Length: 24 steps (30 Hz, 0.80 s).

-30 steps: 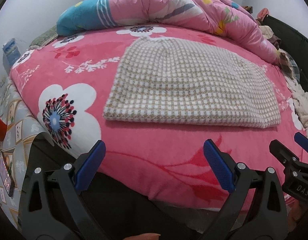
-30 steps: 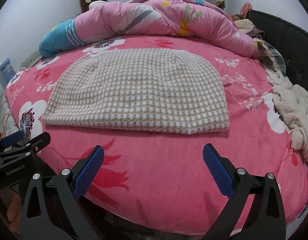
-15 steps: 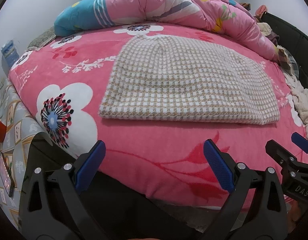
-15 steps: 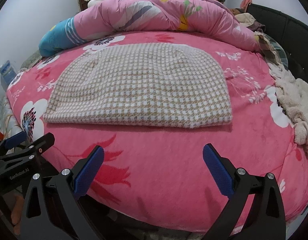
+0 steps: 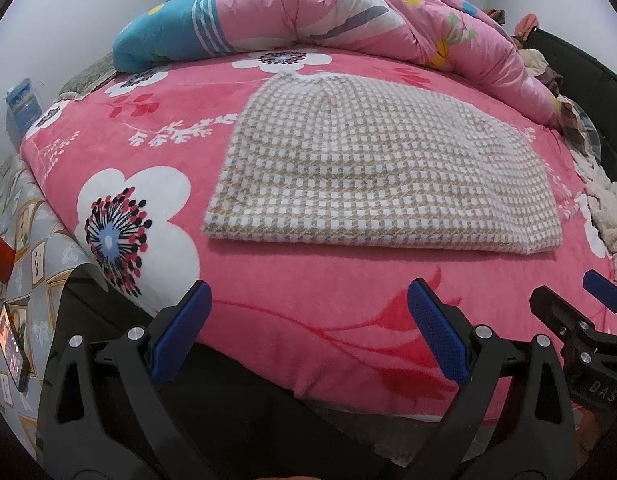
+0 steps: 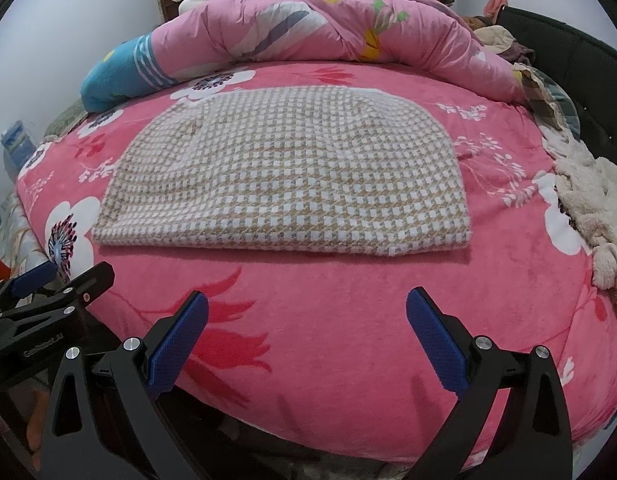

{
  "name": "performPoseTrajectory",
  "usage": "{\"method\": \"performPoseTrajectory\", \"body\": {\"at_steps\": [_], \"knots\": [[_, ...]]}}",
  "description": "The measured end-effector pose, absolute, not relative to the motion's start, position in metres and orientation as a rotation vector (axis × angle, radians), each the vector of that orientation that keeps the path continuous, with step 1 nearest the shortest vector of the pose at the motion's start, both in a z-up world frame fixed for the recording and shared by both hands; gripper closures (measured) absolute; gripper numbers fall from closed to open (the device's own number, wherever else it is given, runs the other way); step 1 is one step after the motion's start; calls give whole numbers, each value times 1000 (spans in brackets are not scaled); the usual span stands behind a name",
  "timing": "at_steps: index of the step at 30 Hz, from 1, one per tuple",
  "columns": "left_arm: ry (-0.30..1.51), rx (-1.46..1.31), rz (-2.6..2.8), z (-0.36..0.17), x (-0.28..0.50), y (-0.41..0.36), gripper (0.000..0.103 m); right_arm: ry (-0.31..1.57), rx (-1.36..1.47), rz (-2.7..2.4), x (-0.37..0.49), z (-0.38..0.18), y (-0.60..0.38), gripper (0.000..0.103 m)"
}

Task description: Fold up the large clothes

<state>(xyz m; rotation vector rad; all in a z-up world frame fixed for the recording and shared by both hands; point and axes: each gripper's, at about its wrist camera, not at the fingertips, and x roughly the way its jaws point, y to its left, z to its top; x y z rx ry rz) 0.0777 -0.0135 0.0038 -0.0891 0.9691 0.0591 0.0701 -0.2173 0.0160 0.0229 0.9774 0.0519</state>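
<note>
A beige and white houndstooth garment [image 5: 372, 172] lies folded flat on the pink flowered bed cover [image 5: 148, 128]; it also shows in the right wrist view [image 6: 284, 184]. My left gripper [image 5: 308, 320] is open and empty, hovering at the bed's near edge, short of the garment's folded front edge. My right gripper [image 6: 306, 324] is open and empty, also at the near edge, apart from the garment. Each gripper shows in the other's view: the right gripper [image 5: 576, 304] at the right, the left gripper [image 6: 64, 280] at the left.
A bunched pink and blue quilt [image 6: 308, 28] lies along the back of the bed. Cream fluffy clothes [image 6: 592, 200] are piled at the right edge by the dark headboard [image 6: 588, 64]. A phone [image 5: 12, 348] lies on the patterned sheet at lower left.
Both grippers have drifted slightly forward and a little higher toward the bed; the garment looks a bit nearer. Both stay open and empty. The garment has not moved.
</note>
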Motion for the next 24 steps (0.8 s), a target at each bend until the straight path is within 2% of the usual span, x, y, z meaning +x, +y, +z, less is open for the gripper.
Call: {"method": "performPoseTrajectory", "body": {"at_steps": [24], "knots": [[970, -90, 61, 3, 77, -14, 8, 981, 28, 54, 68, 16, -216, 7]]}}
